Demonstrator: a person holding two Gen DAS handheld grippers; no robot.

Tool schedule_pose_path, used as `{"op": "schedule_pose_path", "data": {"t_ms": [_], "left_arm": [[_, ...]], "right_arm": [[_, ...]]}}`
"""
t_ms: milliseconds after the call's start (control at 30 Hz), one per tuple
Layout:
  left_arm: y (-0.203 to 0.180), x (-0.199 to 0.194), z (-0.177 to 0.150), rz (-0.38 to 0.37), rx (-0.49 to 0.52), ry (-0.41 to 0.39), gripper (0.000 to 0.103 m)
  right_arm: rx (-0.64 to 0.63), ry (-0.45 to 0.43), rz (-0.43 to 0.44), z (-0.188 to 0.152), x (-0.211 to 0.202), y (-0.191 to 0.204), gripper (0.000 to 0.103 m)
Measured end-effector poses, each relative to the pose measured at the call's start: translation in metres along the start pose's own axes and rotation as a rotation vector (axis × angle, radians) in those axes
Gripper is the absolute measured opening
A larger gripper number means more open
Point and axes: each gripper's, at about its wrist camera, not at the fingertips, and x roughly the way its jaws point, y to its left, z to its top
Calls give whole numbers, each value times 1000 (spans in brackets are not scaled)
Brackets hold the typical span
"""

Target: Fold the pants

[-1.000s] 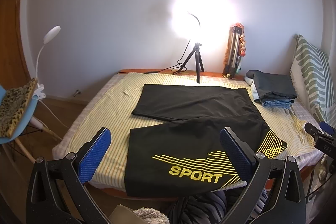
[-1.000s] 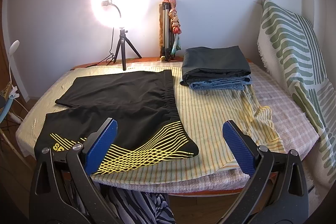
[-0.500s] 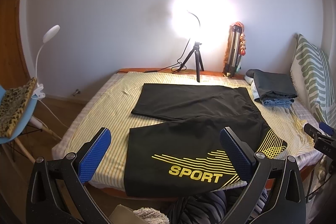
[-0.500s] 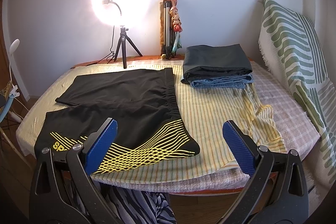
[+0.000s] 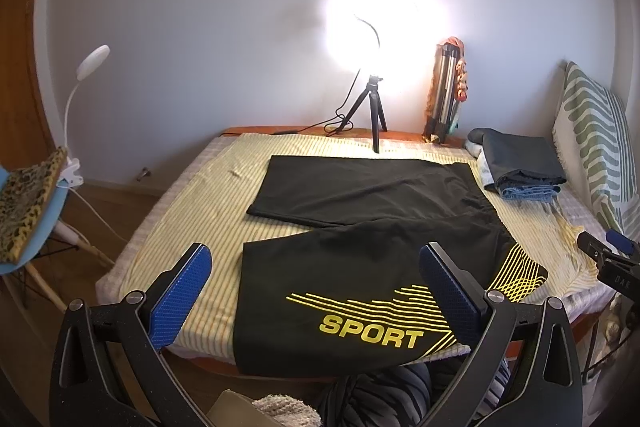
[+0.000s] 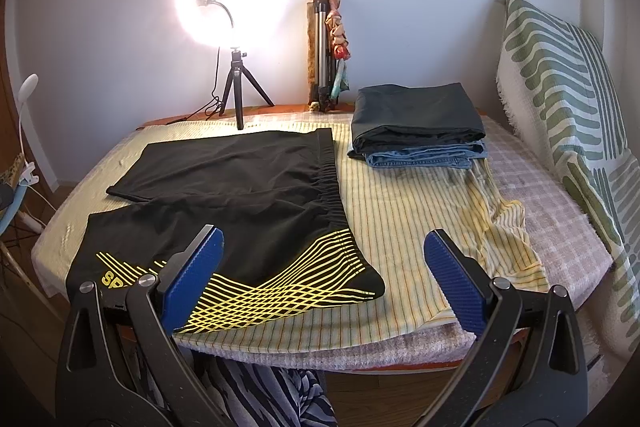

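Pretty much nothing new versus a second ago. Same framing in both views, maybe a hair of drift, nothing touched. Means the fold hasn't started yet, just hovering at the near edge of the bed (image 6: 560, 223).

Black pants (image 5: 360, 227) spread flat on the striped yellow sheet (image 5: 200, 211), both legs running off to the left, waistband (image 6: 332, 179) on the right side. Near leg with the yellow SPORT print (image 5: 370, 331) hanging slightly over the front edge, far leg lying flat behind it, the two splayed apart in a shallow V. No crease, no lifted corner.

Left gripper (image 5: 316, 291) wide open, holding nothing, blue pads (image 5: 180, 291) framing the hem end of the near leg. Right gripper (image 6: 324, 279) also spread wide and empty, left pad over the yellow-lined hip corner, right pad over bare sheet. Its tip poking into the left view too at the far right.

Off to the right, stack of folded clothes (image 6: 416, 131), dark piece on top of jeans, well apart from the pants. Striped pillow (image 6: 568, 99) against the wall, ring light (image 6: 232, 7) on a small tripod at the back.

Best guess for the next move: pinch hem and waistband corner of the near leg and carry it over onto the far one. Thin slippery fabric by the look, so probably prone to sliding and bunching if grabbed too shallow.
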Motion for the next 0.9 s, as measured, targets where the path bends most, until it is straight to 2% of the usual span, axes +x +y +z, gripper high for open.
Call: {"op": "schedule_pose_path", "data": {"t_ms": [167,333,400,533,667,767,900], "left_arm": [[-1,10,-1,-24,4,29,103],[0,21,-3,-23,52,46,103],[3,31,-6,-7,67,68,103],[14,52,-15,-32,76,148,103],[23,67,-27,-14,110,192,103],[30,76,-38,-23,140,218,92],[36,84,-47,-75,164,267,74]], "right_arm": [[-11,20,6,5,9,0,102],[-79,30,37,13,12,-2,102],[-129,27,54,16,12,0,102],[-262,41,78,17,19,9,102],[-422,92,112,10,33,19,91],[-487,141,157,1,46,22,86],[-669,213,230,-19,59,33,80]]}}
